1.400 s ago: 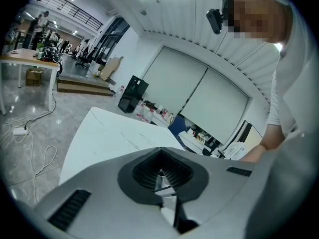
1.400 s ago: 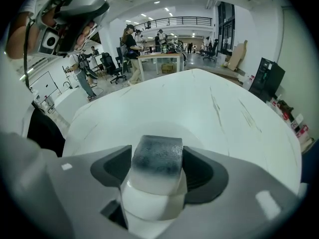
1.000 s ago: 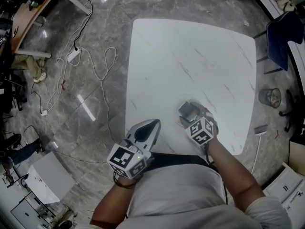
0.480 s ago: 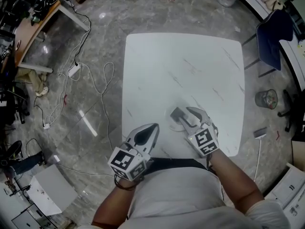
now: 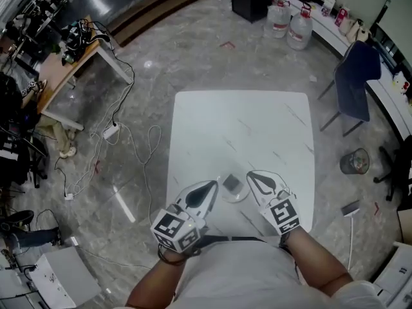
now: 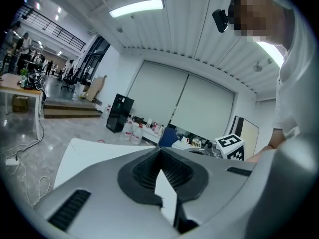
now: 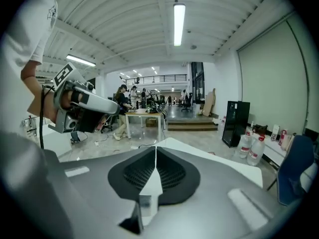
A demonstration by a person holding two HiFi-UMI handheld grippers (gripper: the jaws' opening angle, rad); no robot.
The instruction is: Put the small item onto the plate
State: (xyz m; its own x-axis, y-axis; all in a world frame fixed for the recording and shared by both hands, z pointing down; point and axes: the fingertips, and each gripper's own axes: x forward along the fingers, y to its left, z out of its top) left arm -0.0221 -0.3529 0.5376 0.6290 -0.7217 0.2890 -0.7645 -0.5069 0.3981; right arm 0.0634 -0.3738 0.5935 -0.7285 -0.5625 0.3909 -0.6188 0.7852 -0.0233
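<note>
A small grey square item (image 5: 230,183) lies on a small pale plate (image 5: 240,199) near the front edge of the white table (image 5: 257,127). My left gripper (image 5: 212,184) hangs just left of the plate, shut, with nothing in it. On the plate's right my right gripper (image 5: 250,174) is shut and empty; its jaws have just been closing with nothing between them. In the left gripper view the left gripper (image 6: 160,149) points over the table, its tips together. The right gripper (image 7: 156,148) in its own view likewise has its tips touching. Neither gripper view shows the plate.
A blue chair (image 5: 353,82) and a waste bin (image 5: 355,161) stand right of the table. Cables (image 5: 129,140) trail over the floor on the left, near a wooden desk (image 5: 64,69). Water bottles (image 5: 290,24) stand at the back.
The right gripper was spread wide over the grey item, then drew back and shut, leaving the item on the plate. Both grippers have risen, and the head view now takes in more of the room.
</note>
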